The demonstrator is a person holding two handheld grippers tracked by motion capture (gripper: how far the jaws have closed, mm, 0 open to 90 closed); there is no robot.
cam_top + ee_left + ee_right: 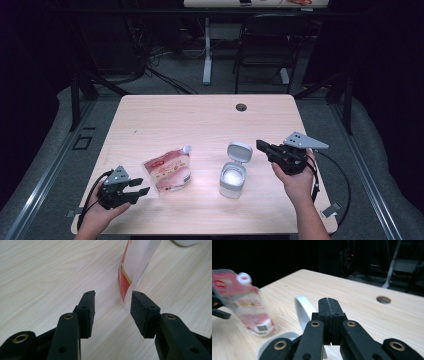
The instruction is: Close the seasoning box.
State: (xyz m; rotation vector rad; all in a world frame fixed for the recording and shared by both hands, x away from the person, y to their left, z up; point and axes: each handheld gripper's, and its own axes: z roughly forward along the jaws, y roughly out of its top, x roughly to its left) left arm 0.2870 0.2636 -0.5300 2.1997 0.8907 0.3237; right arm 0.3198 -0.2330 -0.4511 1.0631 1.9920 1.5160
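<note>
My right claw [260, 145] has its two jaws pressed flat together, pad against pad, with nothing caught between them; in the right gripper view [329, 301] the seam between the pads is a thin closed line. I hold it raised above the table [150, 115], pointing toward my left, its tip just beside the flipped-up lid [239, 152] of the white container [233, 180] but not touching it as far as I can tell. The container stands upright on the table with its lid hinged open and leaning back, right in front of my right hand [297, 181]; in the right gripper view the lid [303, 308] rises as a white curve just left of my closed jaws, and the container's rim [277, 340] sits below them.

My left claw [141, 186] has its jaws standing apart, gripping nothing. It rests low near the table's near left corner, aimed at the red-and-white spouted pouch [167, 170], which stands leaning just left of the container. In the left gripper view [112, 303] the pouch's lower corner [125, 282] sits just beyond the gap between my pads, closest to the right-hand pad [141, 312], which may be grazing its clear edge; I cannot tell
</note>
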